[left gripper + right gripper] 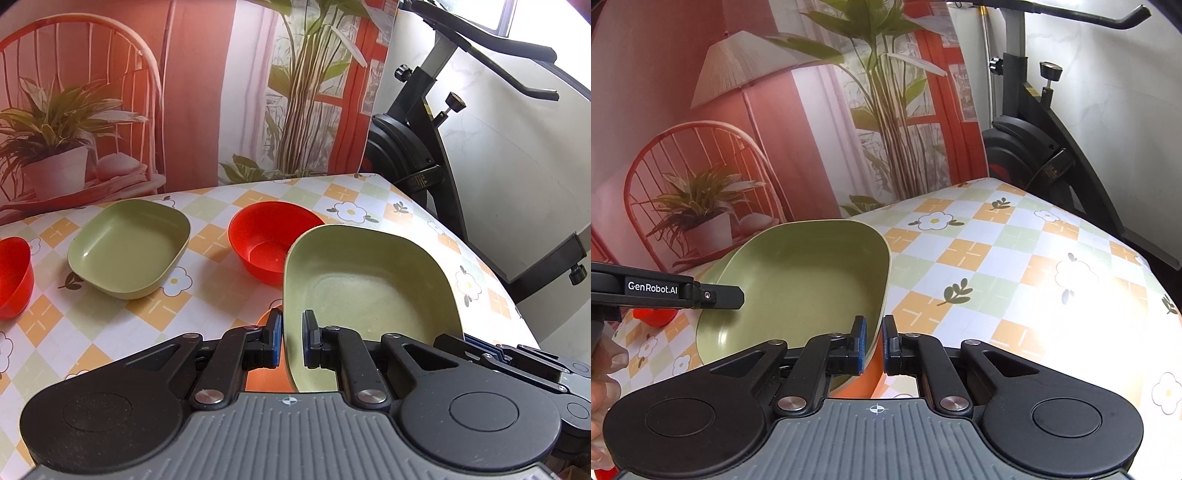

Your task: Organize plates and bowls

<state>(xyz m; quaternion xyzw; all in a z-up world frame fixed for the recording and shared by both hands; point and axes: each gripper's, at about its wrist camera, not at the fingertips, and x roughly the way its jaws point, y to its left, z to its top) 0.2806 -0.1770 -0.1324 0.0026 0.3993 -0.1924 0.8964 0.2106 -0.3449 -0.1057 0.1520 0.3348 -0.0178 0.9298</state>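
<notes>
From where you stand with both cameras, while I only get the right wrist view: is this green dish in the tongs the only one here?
Observer: No. A second green dish sits empty on the table, off to the left.
Operator: Any other crockery?
Observer: A red bowl stands between that dish and the held green dish.
Operator: Just the one red bowl?
Observer: No, a second red bowl shows at the far left edge of the left wrist view.
</notes>
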